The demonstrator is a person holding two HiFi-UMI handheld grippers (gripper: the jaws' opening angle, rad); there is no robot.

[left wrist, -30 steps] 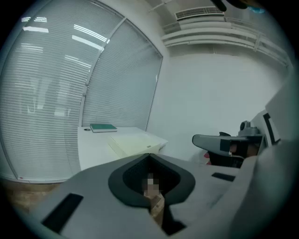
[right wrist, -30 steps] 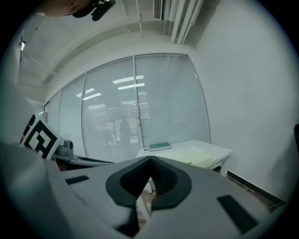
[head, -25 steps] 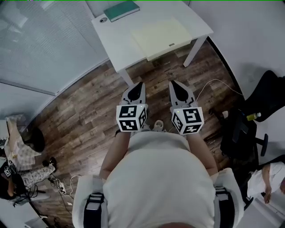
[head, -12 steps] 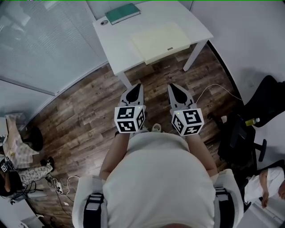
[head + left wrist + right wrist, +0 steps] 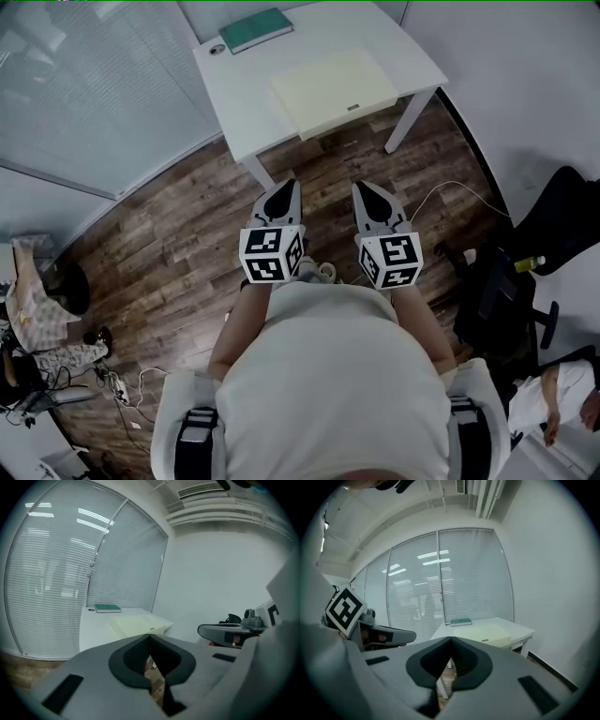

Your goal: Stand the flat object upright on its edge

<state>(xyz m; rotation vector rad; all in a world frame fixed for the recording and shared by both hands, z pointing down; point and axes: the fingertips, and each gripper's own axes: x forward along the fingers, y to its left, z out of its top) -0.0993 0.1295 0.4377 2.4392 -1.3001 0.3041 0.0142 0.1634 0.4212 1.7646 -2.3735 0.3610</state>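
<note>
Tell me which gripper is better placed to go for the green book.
Left, probably. The green book lies at the table's far left corner, on the left gripper's side; the right gripper sits farther across. Both are shut, empty and short of the table.

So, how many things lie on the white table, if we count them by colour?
Green: 1, a book
Pale yellow: 1, a flat pad
Dark: 1, a small round object, too small to identify
Total: 3
</note>
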